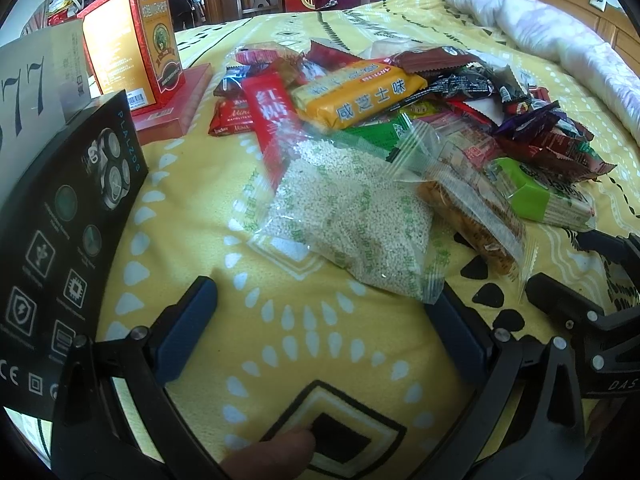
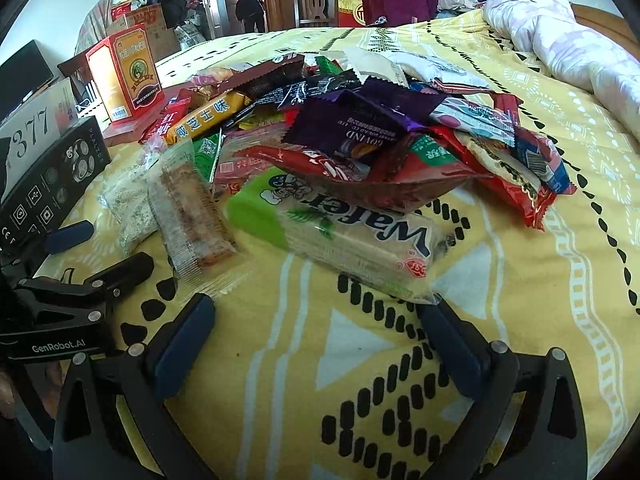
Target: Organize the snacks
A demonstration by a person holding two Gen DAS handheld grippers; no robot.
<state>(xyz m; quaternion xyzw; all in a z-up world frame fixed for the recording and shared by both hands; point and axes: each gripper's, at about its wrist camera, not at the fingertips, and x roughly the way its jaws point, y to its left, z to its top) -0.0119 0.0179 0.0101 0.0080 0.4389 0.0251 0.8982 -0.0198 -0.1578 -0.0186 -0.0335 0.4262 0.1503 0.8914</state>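
Below, the left gripper (image 1: 320, 312) hovers with jaws spread wide and empty over the yellow patterned bedspread (image 1: 280, 360), just short of a clear packet of white puffed grains (image 1: 352, 224). Likewise, the right gripper (image 2: 320, 328) is wide open and holds nothing, its tips near a green wafer pack (image 2: 340, 232). Beyond both lies the snack pile (image 2: 360, 132), topped by an orange biscuit pack (image 1: 360, 94). Left of the pile stand a red box (image 1: 136, 40) and a black box (image 1: 64, 232).
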